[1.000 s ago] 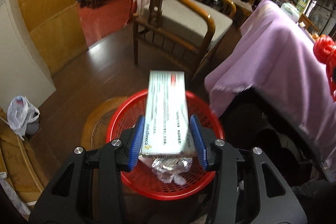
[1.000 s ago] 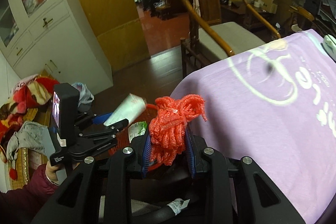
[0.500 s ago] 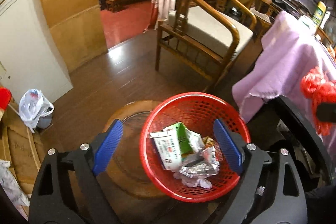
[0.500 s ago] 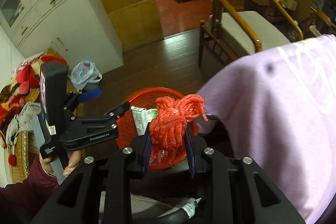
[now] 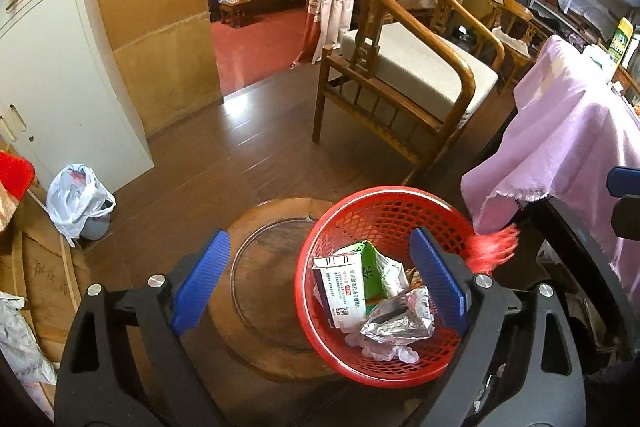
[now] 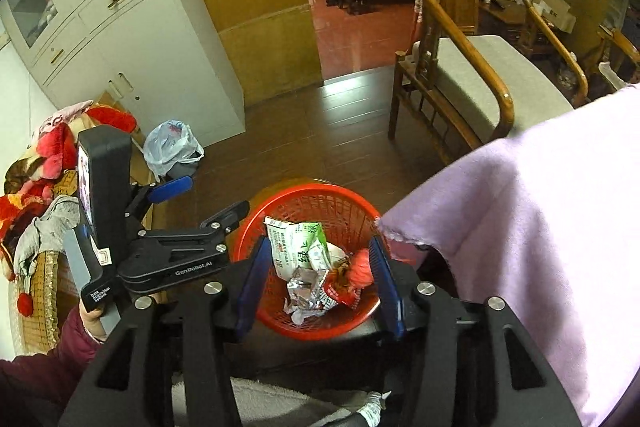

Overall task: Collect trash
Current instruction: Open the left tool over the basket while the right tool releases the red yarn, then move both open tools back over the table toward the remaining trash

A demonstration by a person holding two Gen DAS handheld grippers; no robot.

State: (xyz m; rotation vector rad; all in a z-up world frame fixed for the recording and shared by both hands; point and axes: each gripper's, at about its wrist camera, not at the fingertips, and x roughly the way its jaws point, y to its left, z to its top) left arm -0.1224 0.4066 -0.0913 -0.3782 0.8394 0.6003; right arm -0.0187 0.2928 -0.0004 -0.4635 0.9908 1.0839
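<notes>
A lilac cloth [image 6: 532, 227] is draped over the worktop at the right, its frayed corner hanging just beside the basket [image 5: 384, 205]. A wooden chair [image 5: 404, 67] with a grey cushion stands beyond the basket, a white cabinet [image 6: 132, 39] lines the left wall, and a plastic bag [image 5: 78, 195] lies on the floor at its foot. Open dark floor is left between cabinet, chair and basket. The red mesh basket is set on a round wooden stand [image 5: 264, 287], overhanging its right edge. Inside are seen a white-and-green carton [image 5: 348, 283], crumpled foil [image 5: 400, 319] and, in the right view, a red wrapper [image 6: 340, 291]. The red net [image 6: 362, 267] is seen at the basket's right rim, motion-blurred; whether it rests or falls cannot be told. The left tool [image 5: 320, 283] is spread wide and holds nothing, its right finger overlapping the basket. The right tool [image 6: 318, 283] is likewise wide open and empty above the basket; only its tip is caught at the left view's right border. The basket's near rim is hidden by the right tool's body.
</notes>
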